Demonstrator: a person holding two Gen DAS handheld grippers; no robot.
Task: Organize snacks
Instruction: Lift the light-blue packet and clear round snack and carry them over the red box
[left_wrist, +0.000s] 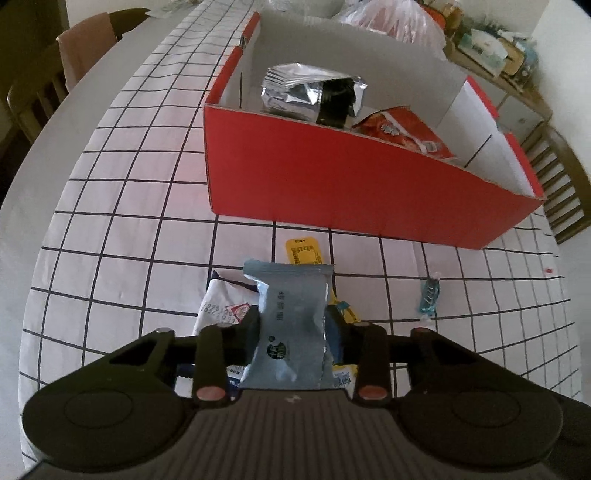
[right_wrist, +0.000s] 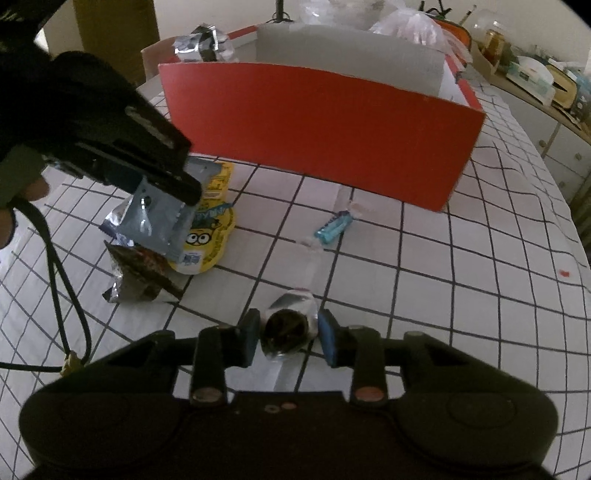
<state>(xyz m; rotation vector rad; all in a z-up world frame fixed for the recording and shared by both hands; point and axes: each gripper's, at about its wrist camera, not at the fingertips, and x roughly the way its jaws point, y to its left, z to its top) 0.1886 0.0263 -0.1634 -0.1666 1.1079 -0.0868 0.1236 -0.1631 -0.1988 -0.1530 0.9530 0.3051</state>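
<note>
Both grippers hold snacks before the red cardboard box (left_wrist: 369, 192).
The left gripper (left_wrist: 291, 325) pinches a grey-blue foil packet (left_wrist: 291, 314); the right gripper (right_wrist: 288, 332) clamps a small clear-wrapped dark sweet (right_wrist: 286, 326), which may slip out because the wrapper is smooth.

White packet (left_wrist: 225, 306) — digits "2025"

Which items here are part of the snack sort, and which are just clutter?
Job: grey packet in left hand-held gripper; round candy in right hand-held gripper; red box; blue candy; yellow packet.
Clutter: chair; shelf.
</note>
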